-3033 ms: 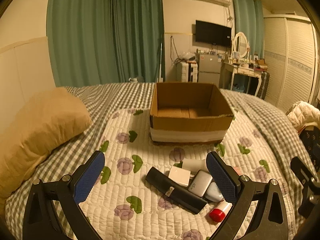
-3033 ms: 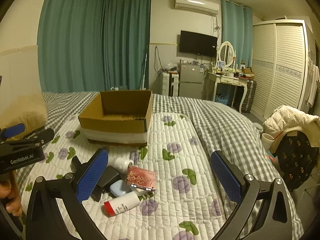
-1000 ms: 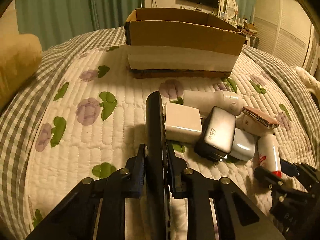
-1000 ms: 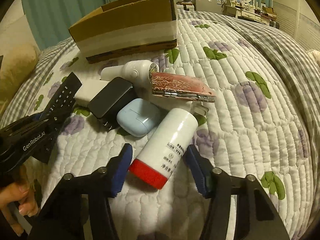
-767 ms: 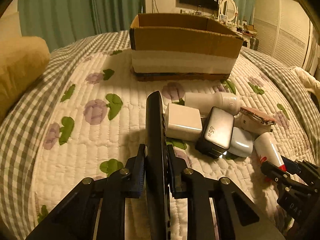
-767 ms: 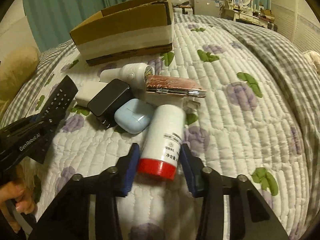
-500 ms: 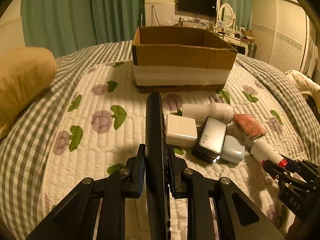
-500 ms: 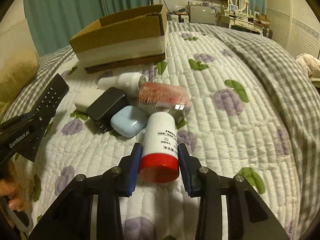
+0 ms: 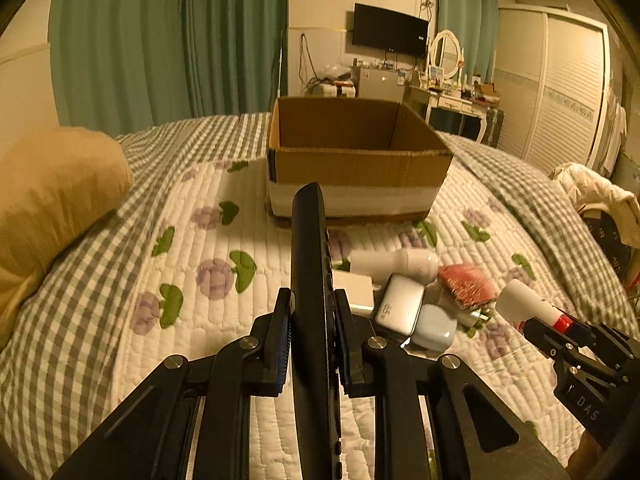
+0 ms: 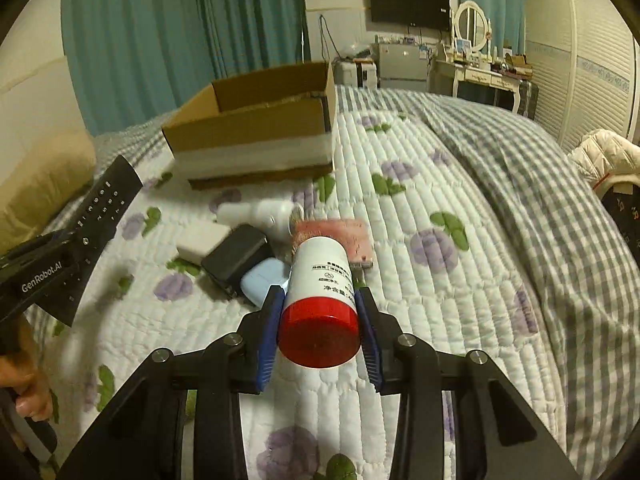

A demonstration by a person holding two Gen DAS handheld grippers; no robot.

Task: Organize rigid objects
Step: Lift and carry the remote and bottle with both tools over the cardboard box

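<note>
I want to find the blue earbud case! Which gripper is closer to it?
Right. The right gripper, holding the bottle, sits just past the earbud case; the left gripper is farther.

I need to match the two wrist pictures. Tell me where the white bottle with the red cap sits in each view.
Left wrist view: the white bottle with the red cap is at lower right, clamped in the right gripper, above the quilt.
Right wrist view: the bottle is at centre bottom, red cap toward the camera, between the blue pads.
Shared landmark: the open cardboard box stands behind it.
</note>
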